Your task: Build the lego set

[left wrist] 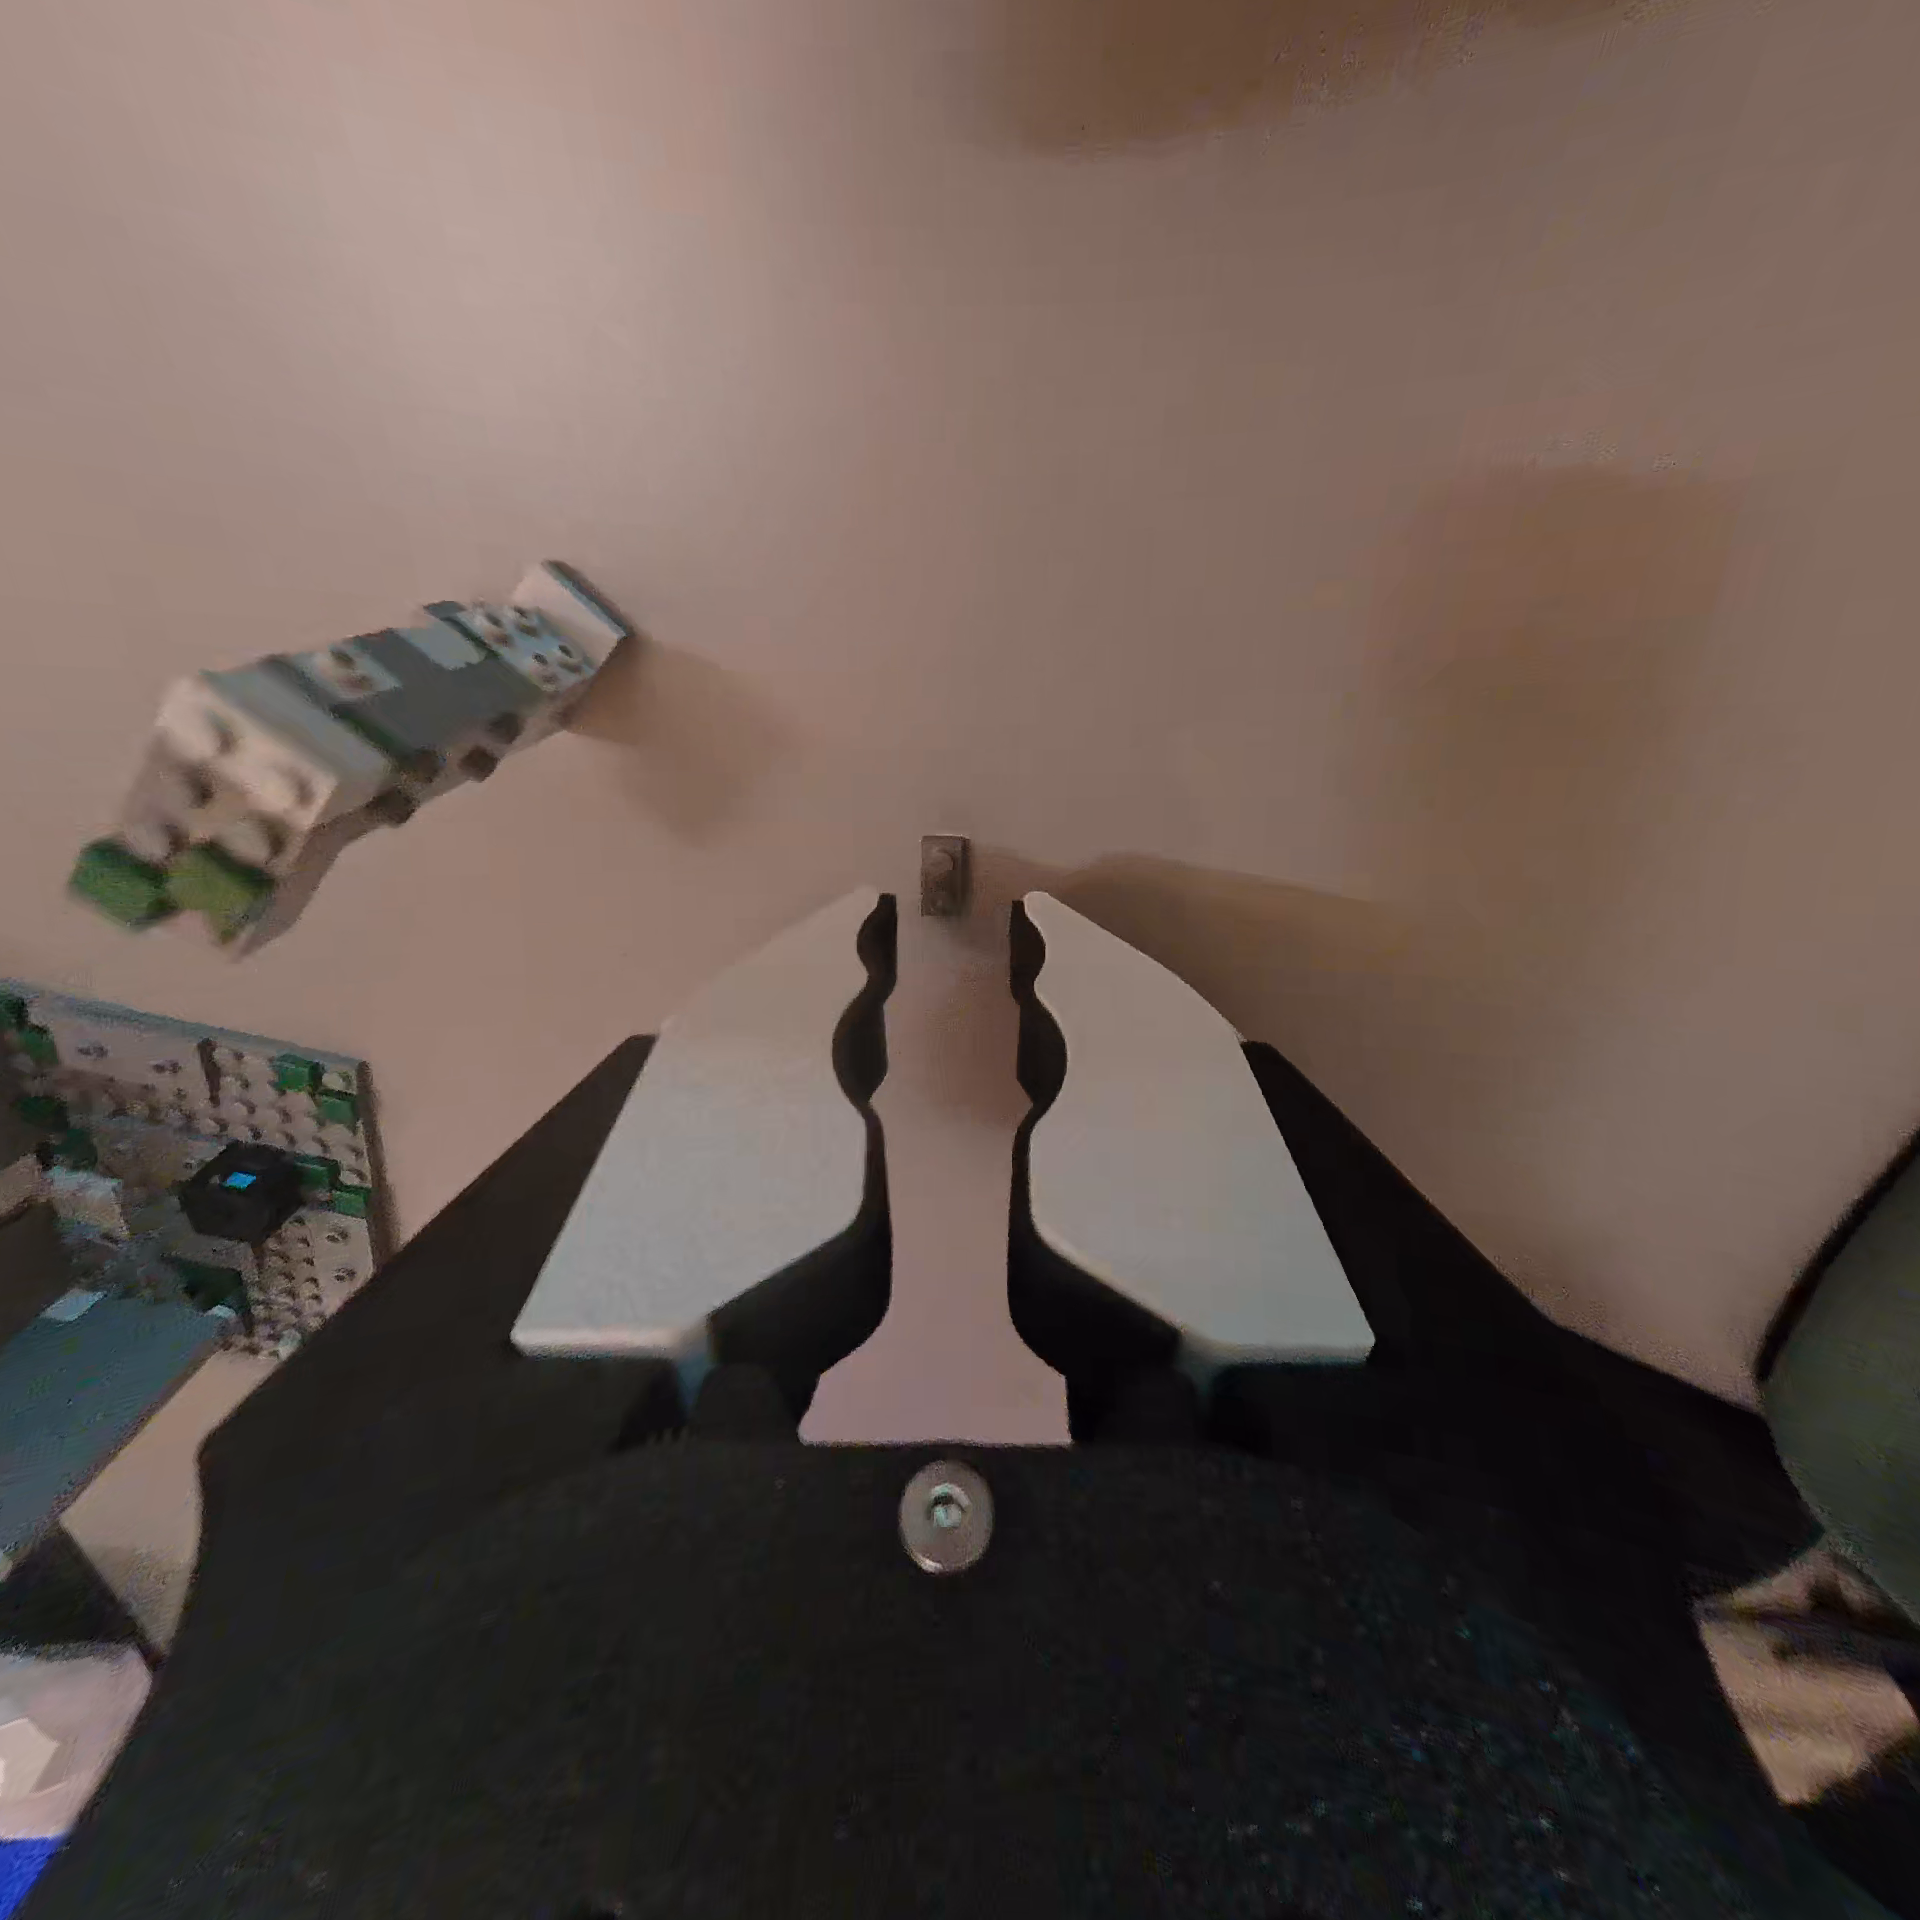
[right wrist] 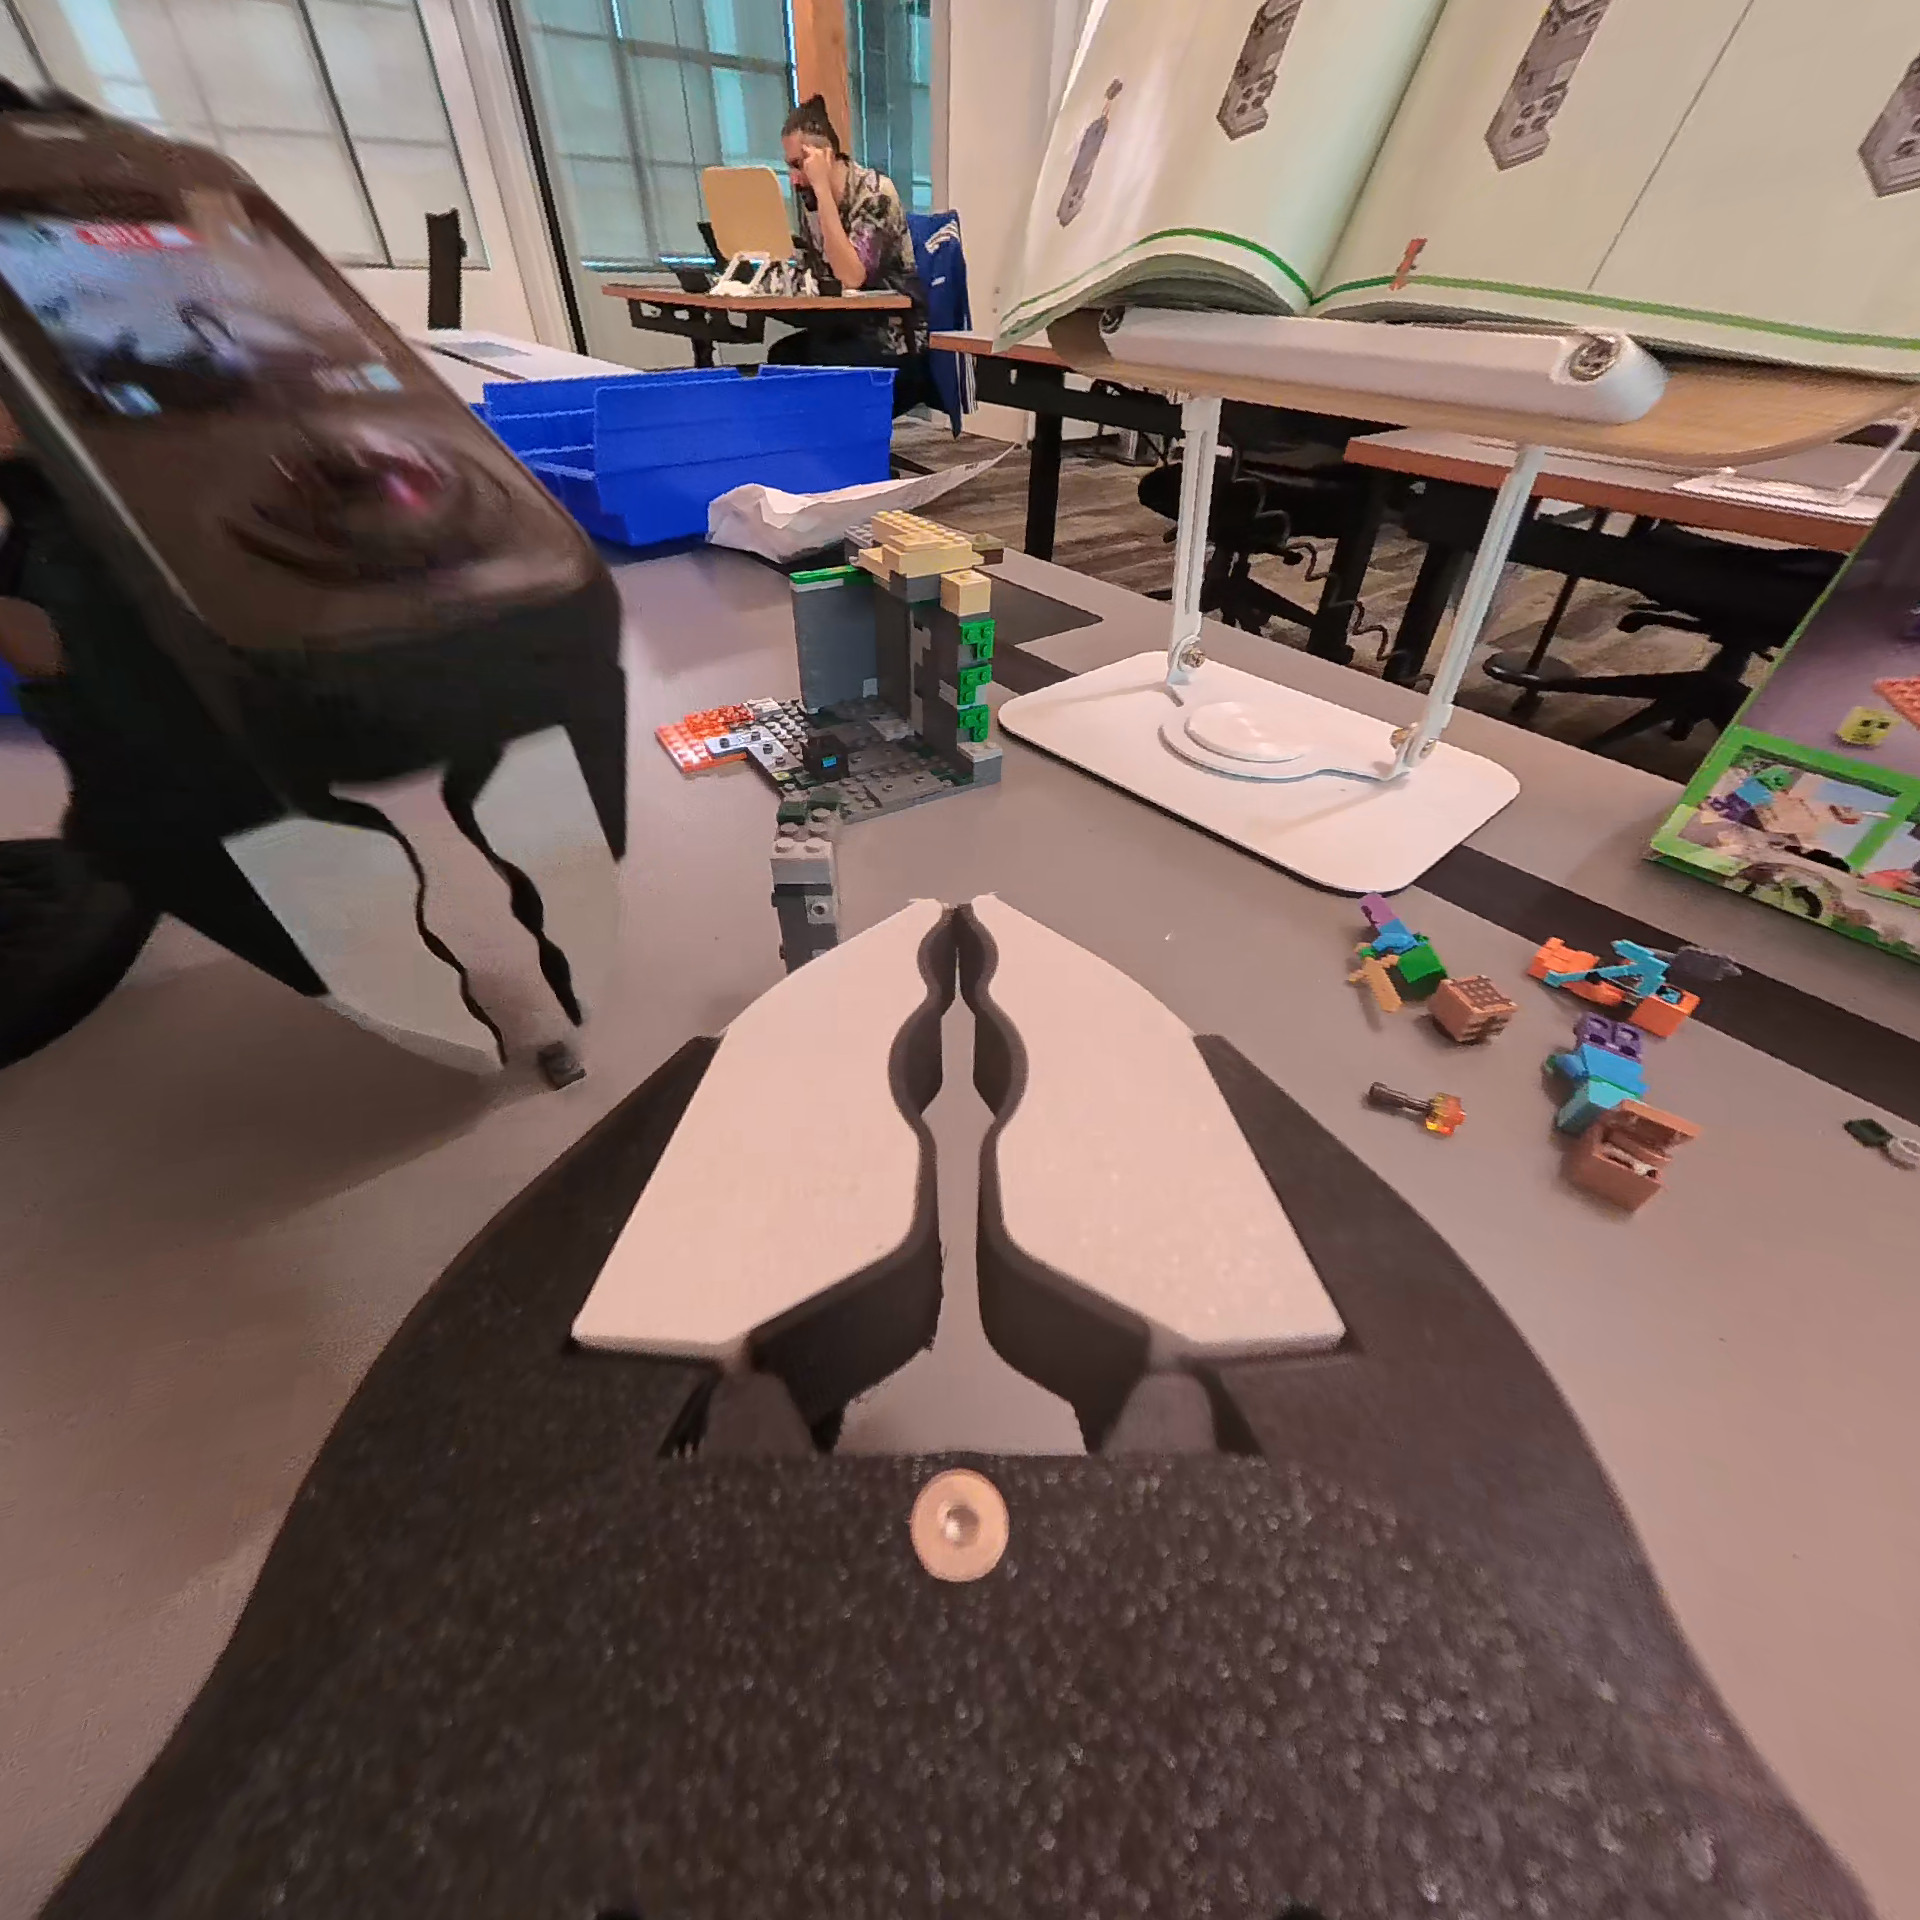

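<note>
Right gripper [right wrist: 956, 912]: white-padded black tongs closed, empty, idle low over the table.
Left gripper [left wrist: 945, 906]: jaws apart, straddling small dark grey lego piece [left wrist: 943, 875], apparently to pick it.
Grey brick column [left wrist: 343, 727]: lying beside, clear.
Grey-green lego build [right wrist: 894, 675]: farther back.
White book stand [right wrist: 1257, 769]: right, unobstructing.

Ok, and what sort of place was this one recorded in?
Most likely an open office or lab workroom: rows of long desks with office chairs, large windows, a person working at a far desk, and stacked blue bins. The near table is a Lego-building station with an instruction book on a stand.
</note>
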Demonstrator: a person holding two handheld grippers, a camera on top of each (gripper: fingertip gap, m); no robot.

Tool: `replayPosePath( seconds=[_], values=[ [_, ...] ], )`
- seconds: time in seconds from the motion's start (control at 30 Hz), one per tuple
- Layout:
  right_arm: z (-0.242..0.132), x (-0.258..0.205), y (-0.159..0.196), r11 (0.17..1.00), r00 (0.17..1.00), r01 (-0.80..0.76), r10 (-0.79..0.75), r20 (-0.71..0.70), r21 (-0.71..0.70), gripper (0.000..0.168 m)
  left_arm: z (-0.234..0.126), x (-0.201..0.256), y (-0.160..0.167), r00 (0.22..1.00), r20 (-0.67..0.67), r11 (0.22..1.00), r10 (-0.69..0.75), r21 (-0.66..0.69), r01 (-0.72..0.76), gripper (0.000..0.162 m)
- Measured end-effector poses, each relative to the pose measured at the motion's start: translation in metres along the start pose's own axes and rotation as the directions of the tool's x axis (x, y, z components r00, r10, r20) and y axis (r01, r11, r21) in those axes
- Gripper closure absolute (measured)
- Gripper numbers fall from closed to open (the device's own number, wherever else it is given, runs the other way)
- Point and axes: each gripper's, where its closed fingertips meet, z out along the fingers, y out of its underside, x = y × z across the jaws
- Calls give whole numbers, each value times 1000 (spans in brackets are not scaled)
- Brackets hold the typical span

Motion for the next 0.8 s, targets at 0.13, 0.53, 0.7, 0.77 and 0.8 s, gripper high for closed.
replayPosePath(
  seconds=[0.13, 0.53, 0.7, 0.77, 0.8],
  values=[
    [-1, 2, 2, 1000, 1000, -3, 3, -4, 0, 168, -34, 6, -5, 996, 70, 975, -47, 220, 30, 142],
    [-2, 4, 1, 1000, 1000, -2, 2, -18, -3, 168, -164, -47, 228, 788, 330, 831, -520, 408, 378, 150],
    [1, 2, 4, 1000, 1000, -1, 1, -13, -20, 168, -175, -78, 375, 561, 395, 684, -728, 362, 633, 149],
    [3, 1, 5, 1000, 1000, -2, 2, -11, -28, 168, -160, -76, 410, 543, 332, 635, -771, 331, 698, 145],
    [3, 0, 5, 999, 1000, -1, 1, -11, -32, 168, -149, -74, 418, 549, 290, 620, -784, 322, 716, 144]
  ],
)
